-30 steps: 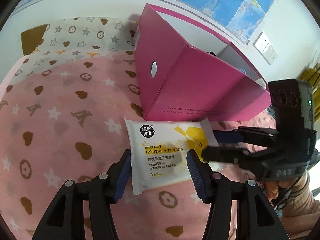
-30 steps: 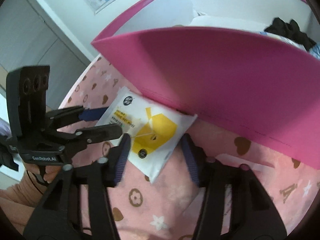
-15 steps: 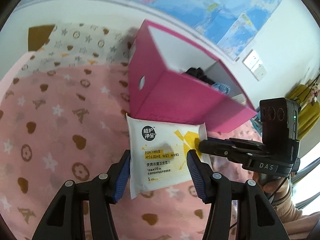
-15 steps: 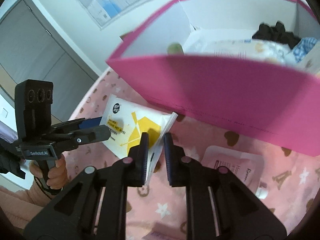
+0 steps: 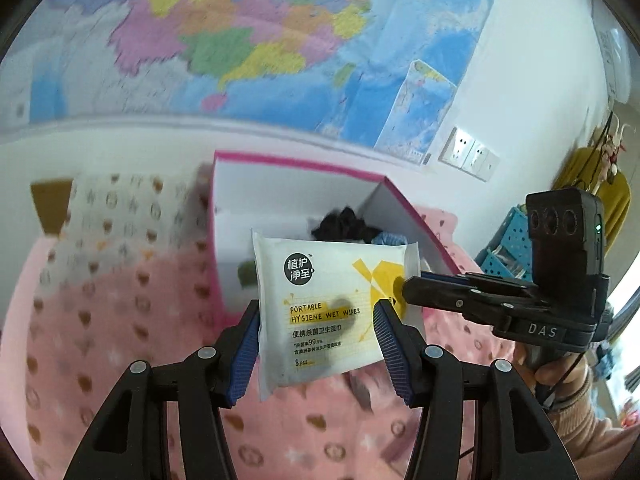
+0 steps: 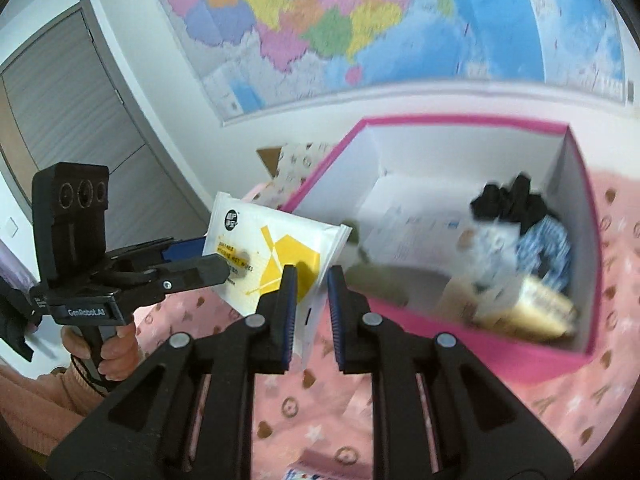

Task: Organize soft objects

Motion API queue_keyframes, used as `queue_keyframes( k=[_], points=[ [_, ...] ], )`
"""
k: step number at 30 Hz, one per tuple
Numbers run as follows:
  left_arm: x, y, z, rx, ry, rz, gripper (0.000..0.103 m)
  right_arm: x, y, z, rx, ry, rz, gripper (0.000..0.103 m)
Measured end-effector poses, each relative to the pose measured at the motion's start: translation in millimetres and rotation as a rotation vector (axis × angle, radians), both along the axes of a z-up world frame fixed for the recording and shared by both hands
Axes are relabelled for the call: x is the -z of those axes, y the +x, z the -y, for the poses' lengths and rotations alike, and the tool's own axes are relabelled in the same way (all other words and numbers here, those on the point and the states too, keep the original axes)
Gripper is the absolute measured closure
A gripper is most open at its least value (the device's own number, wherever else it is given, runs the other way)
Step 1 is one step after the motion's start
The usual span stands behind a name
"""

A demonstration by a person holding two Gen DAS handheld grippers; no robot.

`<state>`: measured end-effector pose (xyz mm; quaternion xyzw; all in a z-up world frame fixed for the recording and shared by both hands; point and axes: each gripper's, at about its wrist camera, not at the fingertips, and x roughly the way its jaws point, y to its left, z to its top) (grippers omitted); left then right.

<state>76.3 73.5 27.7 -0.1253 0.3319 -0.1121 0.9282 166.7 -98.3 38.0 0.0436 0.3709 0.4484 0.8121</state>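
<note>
Wipes pack (image 5: 324, 312) airborne, clamped by left hand-held gripper (image 5: 316, 344) across its width and right hand-held gripper (image 6: 312, 300) on its edge; pink box (image 6: 520, 364) at 2 o'clock in right view.

Both views are fisheye cameras riding on hand-held tongs, each looking forward and somewhat downward along its own two fingers. The left wrist view faces the pink box (image 5: 320, 216) from its near left corner, close above the pink patterned cloth (image 5: 100, 340), with the right tongs (image 5: 404, 292) entering beside the box from the right. The right wrist view looks into the same box from its near side, with the left tongs (image 6: 218, 258) left of the box. Both share the box, the wipes pack (image 5: 332, 308) in front of it, and the wall map (image 5: 248, 36) behind it.
</note>
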Motion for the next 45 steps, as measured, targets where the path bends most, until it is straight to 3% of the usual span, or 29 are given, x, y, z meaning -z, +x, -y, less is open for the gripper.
queue_keyframes(
  k=[6,9,17,21,24,29,35,45],
  points=[
    [-5,47,5,0.035,-0.011,-0.02,0.048,4,27,0,0.021,-0.014,-0.018,0.085],
    [3,69,9,0.014,0.014,-0.049,0.048,9,41,-3,0.046,-0.045,-0.01,0.084],
    [18,120,7,0.017,-0.013,-0.122,0.049,27,78,-7,0.118,-0.064,-0.051,0.084],
    [22,139,6,-0.074,0.067,-0.121,0.046,37,95,-1,0.188,-0.064,-0.107,0.082],
    [25,142,-2,-0.132,0.081,-0.123,0.045,38,89,1,0.197,-0.079,-0.083,0.074],
    [23,120,-7,-0.152,0.084,-0.064,0.044,37,70,2,0.15,-0.097,-0.058,0.067],
    [13,79,2,-0.089,0.084,0.01,0.041,29,40,15,0.108,-0.065,-0.02,0.057],
    [11,16,39,0.036,0.076,0.073,0.036,13,-14,51,0.059,0.005,0.03,0.054]
  ],
)
